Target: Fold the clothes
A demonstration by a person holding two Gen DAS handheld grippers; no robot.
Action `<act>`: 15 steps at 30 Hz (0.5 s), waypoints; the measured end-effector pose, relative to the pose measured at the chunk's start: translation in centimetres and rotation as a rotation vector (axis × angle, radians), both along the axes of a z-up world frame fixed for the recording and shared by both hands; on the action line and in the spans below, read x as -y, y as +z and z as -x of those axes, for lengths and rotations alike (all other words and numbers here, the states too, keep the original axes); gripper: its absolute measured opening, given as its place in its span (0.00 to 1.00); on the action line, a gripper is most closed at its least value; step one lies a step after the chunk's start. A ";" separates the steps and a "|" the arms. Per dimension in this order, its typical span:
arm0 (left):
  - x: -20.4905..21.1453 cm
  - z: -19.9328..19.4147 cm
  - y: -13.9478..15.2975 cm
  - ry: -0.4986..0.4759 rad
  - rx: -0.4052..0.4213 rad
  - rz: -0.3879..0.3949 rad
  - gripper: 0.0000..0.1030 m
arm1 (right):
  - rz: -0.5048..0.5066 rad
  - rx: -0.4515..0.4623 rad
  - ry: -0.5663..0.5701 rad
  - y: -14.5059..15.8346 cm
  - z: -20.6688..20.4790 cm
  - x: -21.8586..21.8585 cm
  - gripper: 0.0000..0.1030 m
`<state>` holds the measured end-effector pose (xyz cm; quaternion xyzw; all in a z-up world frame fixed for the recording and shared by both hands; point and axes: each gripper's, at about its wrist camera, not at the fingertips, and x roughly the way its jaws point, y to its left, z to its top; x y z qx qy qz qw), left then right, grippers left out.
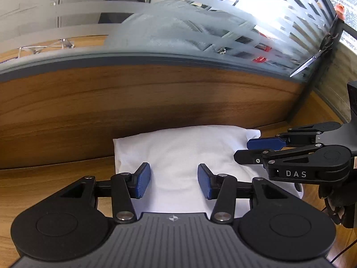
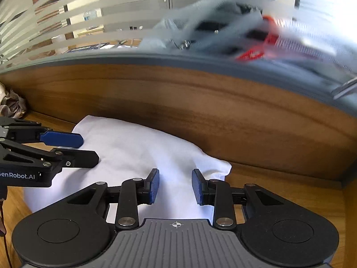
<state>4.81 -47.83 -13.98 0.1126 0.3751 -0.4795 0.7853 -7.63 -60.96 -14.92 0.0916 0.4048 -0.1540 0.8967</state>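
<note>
A white garment (image 1: 178, 154) lies folded into a compact rectangle on the wooden desk, close to the wood back panel. My left gripper (image 1: 174, 179) hovers open over its near half, blue pads apart, nothing between them. My right gripper (image 1: 242, 149) comes in from the right in the left wrist view, open above the garment's right edge. In the right wrist view the same white garment (image 2: 142, 154) spreads ahead, my right gripper (image 2: 175, 184) is open over it, and my left gripper (image 2: 89, 148) reaches in from the left, fingers apart.
A wood panel (image 1: 145, 102) topped by frosted striped glass (image 1: 156, 22) walls off the desk behind the garment. Scissors (image 1: 309, 63) hang at the right corner. A crumpled beige cloth (image 2: 11, 105) sits at the far left. Bare desk (image 1: 44, 178) flanks the garment.
</note>
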 end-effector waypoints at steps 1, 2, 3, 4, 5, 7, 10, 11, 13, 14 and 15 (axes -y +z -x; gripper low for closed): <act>0.0 -0.1 0.1 0.001 0.000 0.003 0.53 | -0.002 0.000 -0.001 0.0 0.0 0.0 0.33; -0.2 -0.1 0.3 0.004 -0.001 0.008 0.54 | -0.004 0.001 -0.002 0.2 0.0 0.0 0.33; -0.4 -0.1 0.6 0.013 -0.001 0.022 0.58 | -0.009 0.006 -0.005 0.4 0.1 0.0 0.34; -0.8 -0.1 0.9 0.022 0.000 0.037 0.62 | -0.018 0.017 -0.010 0.8 0.3 0.0 0.34; -1.1 0.0 1.2 0.029 0.003 0.048 0.72 | -0.024 0.030 -0.018 1.2 0.6 0.1 0.35; -1.9 0.2 1.8 0.032 0.011 0.061 0.75 | -0.031 0.064 -0.045 2.4 1.5 0.0 0.42; -3.1 0.5 2.3 0.032 0.023 0.060 0.82 | -0.017 0.105 -0.091 4.0 3.1 -0.2 0.78; -3.4 0.5 2.3 0.043 0.028 0.058 0.83 | -0.018 0.104 -0.097 4.3 3.6 -0.3 0.84; -4.1 0.4 2.1 0.072 0.025 0.049 0.84 | -0.046 0.087 -0.107 4.3 4.4 -0.4 0.84; -4.4 0.2 2.0 0.087 0.017 0.043 0.84 | -0.062 0.077 -0.112 4.2 4.7 -0.4 0.85; -4.8 0.1 1.8 0.099 0.002 0.035 0.84 | -0.074 0.069 -0.117 4.1 5.0 -0.4 0.85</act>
